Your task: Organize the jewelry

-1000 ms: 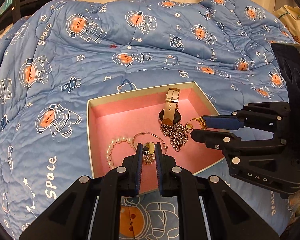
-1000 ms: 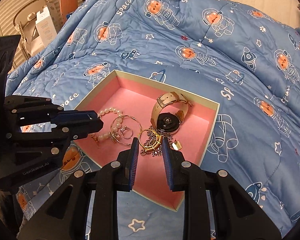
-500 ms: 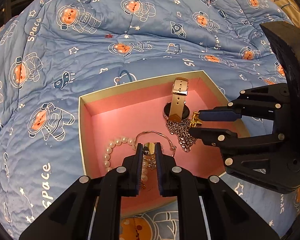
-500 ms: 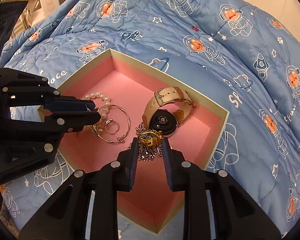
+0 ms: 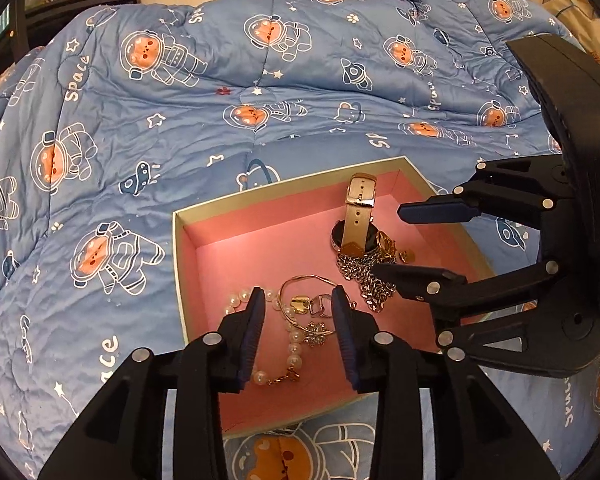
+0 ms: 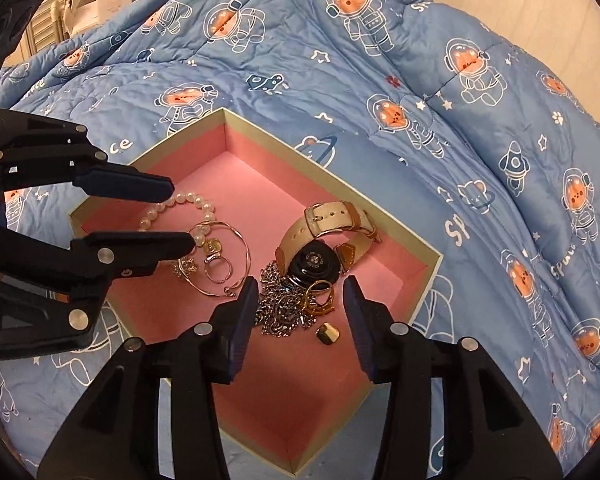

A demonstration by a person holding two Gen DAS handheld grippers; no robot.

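Both your left tool (image 5: 298, 322) and right tool (image 6: 300, 304) have just been opening and grip nothing; all jewelry lies in the pink box (image 6: 380, 216) on the bed, leaving little undone.

Both grippers (image 5: 299, 300) (image 6: 300, 294) just opened, empty

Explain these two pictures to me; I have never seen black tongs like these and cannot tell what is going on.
A person holds one pair of tongs in each hand; a camera on each looks along its fingers. One picture is from the left tongs, the other from the right tongs, and each also catches the other pair at its side.

Both hover over a pink-lined box lying on a blue astronaut quilt. In the box lie a pearl bracelet, a thin gold bangle, rings, a silver chain and a watch with a cream strap.

Both pairs have just been opening. They now stand open, holding nothing; the jewelry rests on the box floor.
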